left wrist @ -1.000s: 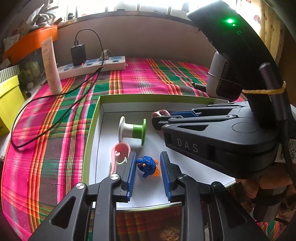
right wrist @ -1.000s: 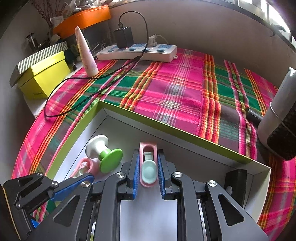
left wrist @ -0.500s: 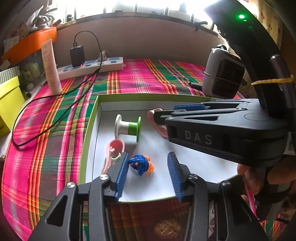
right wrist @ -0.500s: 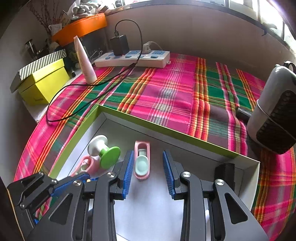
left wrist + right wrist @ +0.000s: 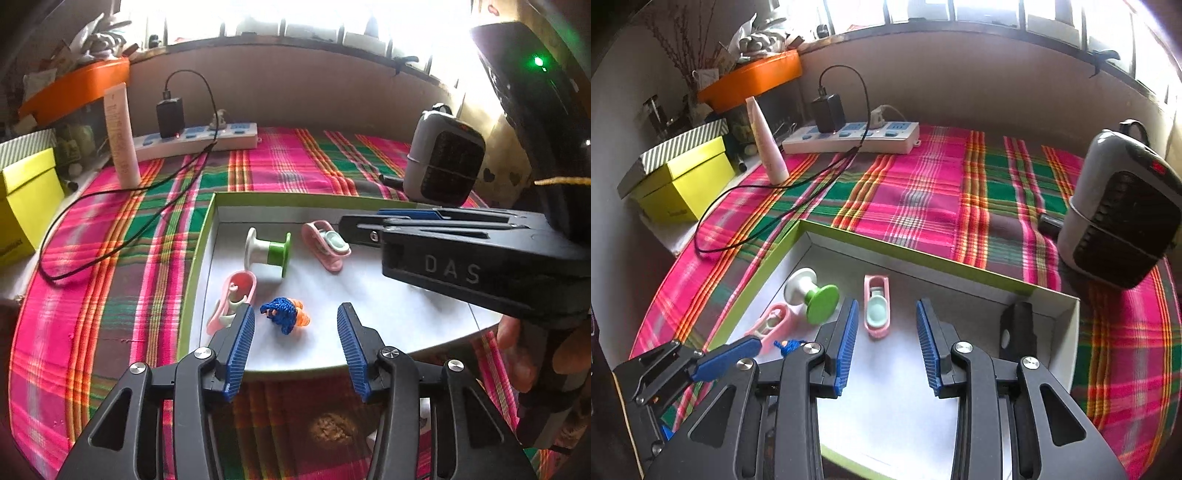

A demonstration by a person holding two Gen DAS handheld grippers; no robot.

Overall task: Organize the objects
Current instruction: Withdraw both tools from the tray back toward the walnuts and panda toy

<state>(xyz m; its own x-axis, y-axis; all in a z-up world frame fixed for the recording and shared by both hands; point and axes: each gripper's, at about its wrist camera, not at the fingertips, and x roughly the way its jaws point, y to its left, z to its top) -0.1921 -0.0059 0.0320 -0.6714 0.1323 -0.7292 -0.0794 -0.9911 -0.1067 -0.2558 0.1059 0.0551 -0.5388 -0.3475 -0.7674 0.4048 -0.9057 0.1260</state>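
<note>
A shallow white tray with a green rim [image 5: 199,258] lies on the plaid cloth. In it are a white and green spool [image 5: 267,253], a pink clip with a mint insert [image 5: 325,245], a second pink clip [image 5: 236,291] and a blue knitted piece with orange [image 5: 282,315]. My left gripper [image 5: 295,308] hovers over the tray's near edge. Its jaws are opening, and the knitted piece lies loose between them, touching neither pad. My right gripper [image 5: 887,304] is open just behind the mint-insert clip [image 5: 877,310], which lies free on the tray floor.
A black block [image 5: 1015,328] stands in the tray's right corner. A small grey heater [image 5: 1119,218] stands to the right. At the back are a power strip [image 5: 849,138] with a charger and trailing cable [image 5: 746,240], a pale tube [image 5: 766,147] and a yellow box [image 5: 683,181].
Both pairs of jaws have spread apart. The left let go of the knitted piece and the right let go of the pink clip. The right gripper drew back and up.
</note>
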